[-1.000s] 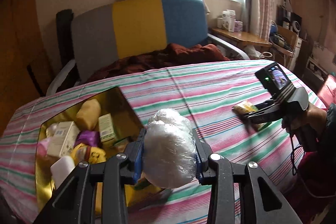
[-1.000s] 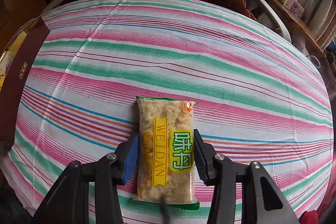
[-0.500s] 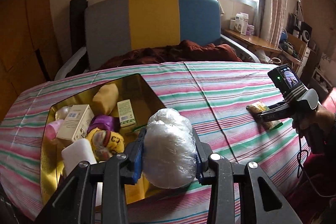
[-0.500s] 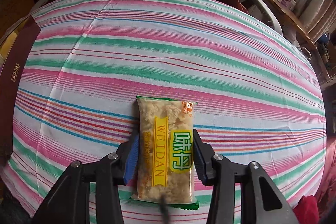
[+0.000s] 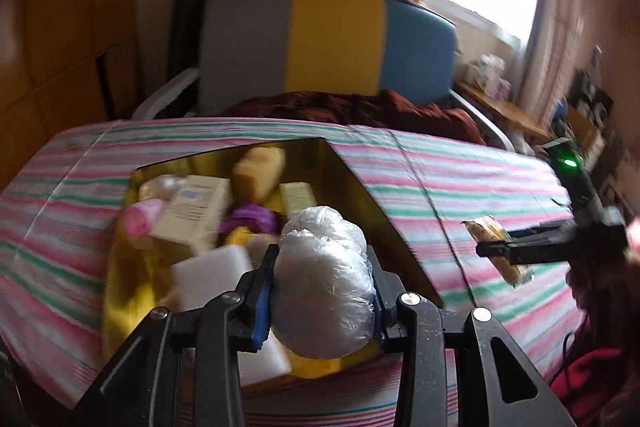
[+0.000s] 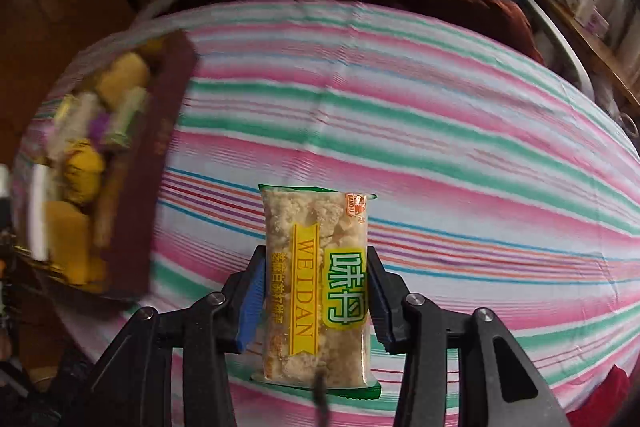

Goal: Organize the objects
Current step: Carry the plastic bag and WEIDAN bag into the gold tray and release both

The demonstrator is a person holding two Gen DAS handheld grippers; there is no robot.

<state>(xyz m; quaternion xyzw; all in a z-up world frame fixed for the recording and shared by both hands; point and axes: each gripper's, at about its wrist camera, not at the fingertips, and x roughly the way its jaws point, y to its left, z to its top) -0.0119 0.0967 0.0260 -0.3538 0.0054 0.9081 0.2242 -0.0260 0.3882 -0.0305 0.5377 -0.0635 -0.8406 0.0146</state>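
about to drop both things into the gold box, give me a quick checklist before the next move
1. Left gripper clamped on the plastic-wrapped white bundle: ok.
2. Bundle over the gold box opening: ok, it hangs above the near end.
3. Free spot beneath the bundle: not ok, a white block and other items crowd that end.
4. Right gripper closed on the WEIDAN snack packet: ok, pads at both sides.
5. Packet lifted clear of the striped tablecloth: cannot tell.
6. Packet over the box: not ok.
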